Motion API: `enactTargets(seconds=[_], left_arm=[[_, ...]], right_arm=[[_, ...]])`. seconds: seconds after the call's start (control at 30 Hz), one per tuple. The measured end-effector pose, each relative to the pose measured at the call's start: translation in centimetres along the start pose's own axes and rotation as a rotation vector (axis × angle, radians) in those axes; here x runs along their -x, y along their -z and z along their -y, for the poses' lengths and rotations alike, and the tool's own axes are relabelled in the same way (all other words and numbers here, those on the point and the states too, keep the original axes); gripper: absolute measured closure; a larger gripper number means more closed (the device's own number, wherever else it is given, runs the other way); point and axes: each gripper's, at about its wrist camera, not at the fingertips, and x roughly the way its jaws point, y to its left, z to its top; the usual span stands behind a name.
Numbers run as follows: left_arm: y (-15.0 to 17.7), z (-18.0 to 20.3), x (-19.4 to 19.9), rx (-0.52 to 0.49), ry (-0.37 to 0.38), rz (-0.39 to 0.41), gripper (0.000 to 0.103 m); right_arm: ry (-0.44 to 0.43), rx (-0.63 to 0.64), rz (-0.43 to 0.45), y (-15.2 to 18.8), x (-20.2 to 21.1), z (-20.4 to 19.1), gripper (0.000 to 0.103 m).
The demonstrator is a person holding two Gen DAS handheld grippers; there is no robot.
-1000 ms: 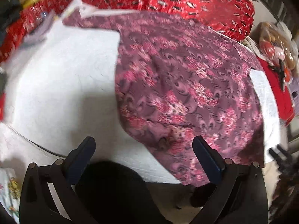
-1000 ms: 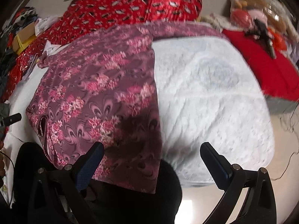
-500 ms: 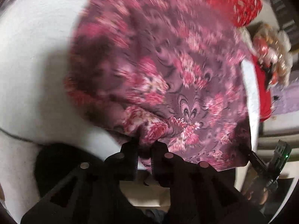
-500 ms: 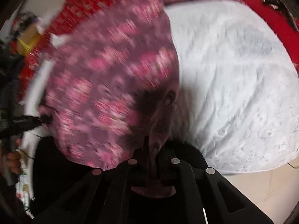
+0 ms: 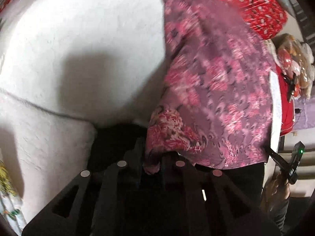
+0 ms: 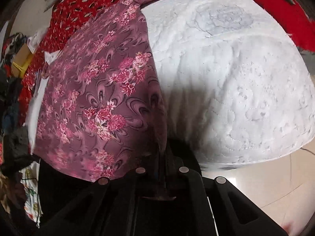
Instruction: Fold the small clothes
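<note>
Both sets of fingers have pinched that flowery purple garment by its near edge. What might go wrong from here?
The left gripper holds only a small bunched corner of the garment, and its fingers are opening slightly, so the cloth could slip out. The right gripper pinches a thin edge; an uneven pull could skew the fold. The garment could also drag across the white quilt.

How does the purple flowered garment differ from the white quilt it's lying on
The purple flowered garment is thin and smooth with pink blooms; the white quilt is thick, plain and stitched. The garment covers only a strip; the quilt spreads wider. The garment's near edge is pinched in the left gripper and right gripper; the quilt lies ungripped. Both are soft fabric.
</note>
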Motion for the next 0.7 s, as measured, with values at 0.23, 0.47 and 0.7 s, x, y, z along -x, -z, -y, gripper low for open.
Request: enactTargets(seconds=[0.23,0.47,0.7], left_arm=[[-4.2,0.4,4.0,0.013,0.030,0.170,0.077],[-8.2,-0.2,4.3,0.060,0.040,0.234,0.054],[-9.4,1.7,-4.8,0.054,0.042,0.005,0.054]], right_arm=[[0.043,0.052,0.123,-2.8,3.1,-1.7,0.085],[0.071,0.060,0.061,-2.5,0.1,-2.0,0.077],[0.140,0.060,0.025,-2.5,-2.3,-2.6,0.062]])
